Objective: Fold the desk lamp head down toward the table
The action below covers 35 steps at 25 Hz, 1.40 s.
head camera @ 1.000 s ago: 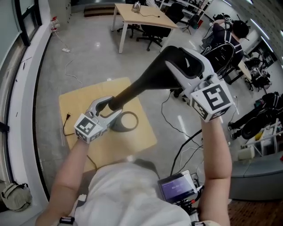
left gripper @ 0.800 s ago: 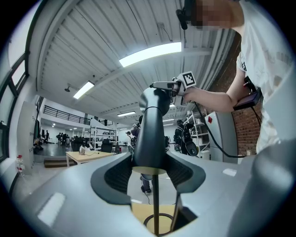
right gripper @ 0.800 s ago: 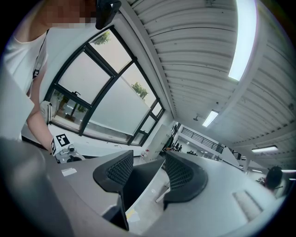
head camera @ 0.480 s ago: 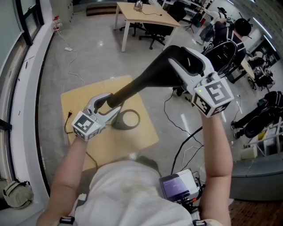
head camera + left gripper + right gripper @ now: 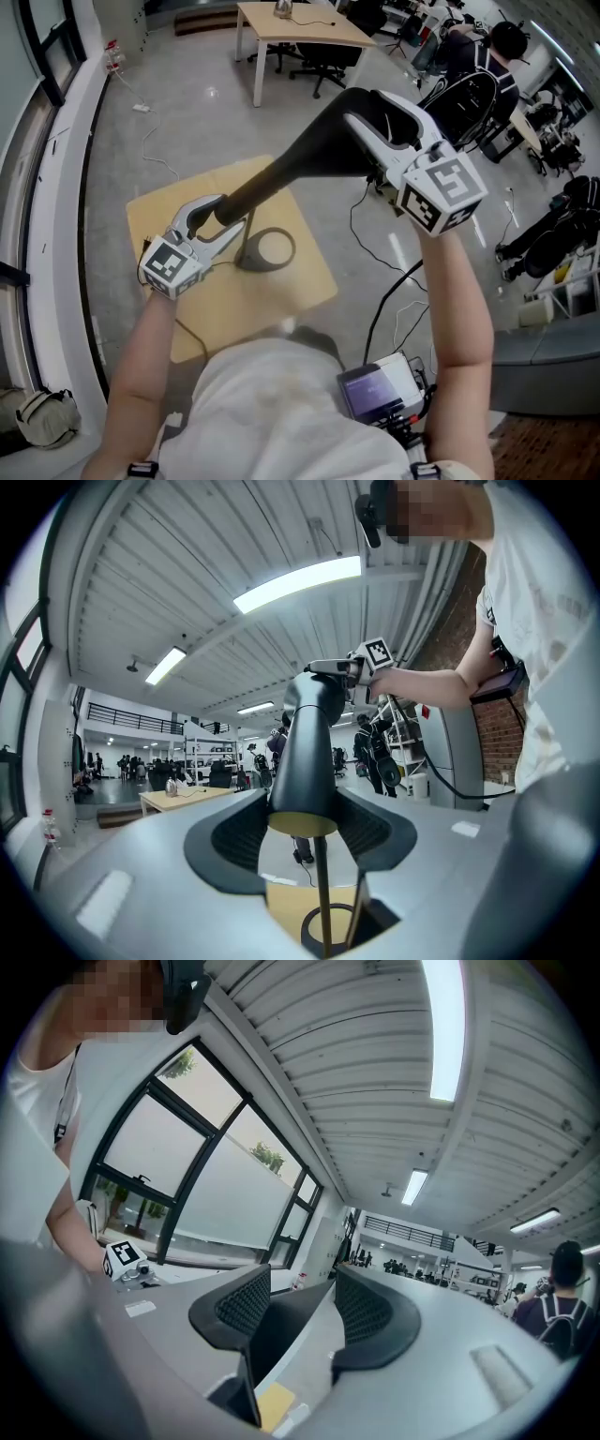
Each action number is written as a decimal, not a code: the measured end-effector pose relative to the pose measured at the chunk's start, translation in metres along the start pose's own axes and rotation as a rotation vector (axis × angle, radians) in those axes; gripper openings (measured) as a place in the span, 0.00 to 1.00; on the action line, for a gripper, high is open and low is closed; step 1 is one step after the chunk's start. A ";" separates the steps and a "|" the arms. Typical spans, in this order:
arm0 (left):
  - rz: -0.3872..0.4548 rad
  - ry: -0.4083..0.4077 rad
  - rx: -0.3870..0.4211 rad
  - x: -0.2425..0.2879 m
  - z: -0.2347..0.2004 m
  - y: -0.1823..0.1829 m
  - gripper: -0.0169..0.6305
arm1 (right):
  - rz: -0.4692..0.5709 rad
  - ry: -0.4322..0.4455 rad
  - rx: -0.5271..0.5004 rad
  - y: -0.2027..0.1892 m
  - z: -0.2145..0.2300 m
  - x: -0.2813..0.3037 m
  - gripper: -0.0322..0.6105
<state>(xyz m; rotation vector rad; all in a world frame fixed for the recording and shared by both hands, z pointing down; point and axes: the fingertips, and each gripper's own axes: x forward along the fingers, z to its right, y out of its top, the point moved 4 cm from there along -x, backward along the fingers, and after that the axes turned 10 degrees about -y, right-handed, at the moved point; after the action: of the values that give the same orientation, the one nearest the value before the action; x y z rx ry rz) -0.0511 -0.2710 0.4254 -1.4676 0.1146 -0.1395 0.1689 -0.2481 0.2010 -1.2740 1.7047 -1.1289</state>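
A black desk lamp stands on a small wooden table [image 5: 159,220], with its ring base [image 5: 265,251] and thin stem [image 5: 322,892] under a long black lamp head [image 5: 309,155]. The head slopes up from lower left to upper right. My left gripper [image 5: 217,214] is shut on the head's lower end just above the stem; in the left gripper view the tube [image 5: 309,752] fills the gap between the pads. My right gripper [image 5: 380,127] is shut on the head's raised far end, and the right gripper view shows the dark body [image 5: 291,1321] wedged between both pads.
Grey floor surrounds the small table, with cables [image 5: 394,300] trailing at the right. A wooden desk [image 5: 281,23] with office chairs stands at the back. A person with a backpack [image 5: 469,84] is at the back right. A window wall runs along the left.
My right gripper has rolled a little and shifted slightly with the lamp head's raised end. The left gripper keeps its hold at the lower end. Both grips are unchanged.
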 end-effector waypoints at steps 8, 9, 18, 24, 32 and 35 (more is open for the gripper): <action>-0.017 0.001 0.011 -0.003 -0.001 0.003 0.38 | 0.013 -0.003 0.044 -0.008 0.005 0.000 0.40; -0.020 0.001 0.015 -0.003 0.000 0.004 0.38 | 0.014 -0.005 0.053 -0.009 0.006 -0.002 0.40; -0.023 0.011 0.067 -0.006 -0.001 0.018 0.38 | -0.001 -0.033 0.169 -0.034 0.021 -0.006 0.40; -0.029 0.016 0.098 -0.007 0.002 0.024 0.38 | -0.011 -0.043 0.226 -0.051 0.028 -0.011 0.40; -0.084 -0.006 0.146 -0.011 0.006 0.034 0.38 | -0.020 -0.053 0.342 -0.083 0.033 -0.017 0.40; -0.088 -0.013 0.153 -0.013 0.007 0.037 0.38 | -0.029 -0.047 0.373 -0.093 0.033 -0.019 0.40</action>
<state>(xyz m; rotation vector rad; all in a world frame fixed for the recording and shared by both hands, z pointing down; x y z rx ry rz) -0.0616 -0.2587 0.3894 -1.3210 0.0281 -0.2064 0.2349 -0.2490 0.2762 -1.0827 1.3644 -1.3480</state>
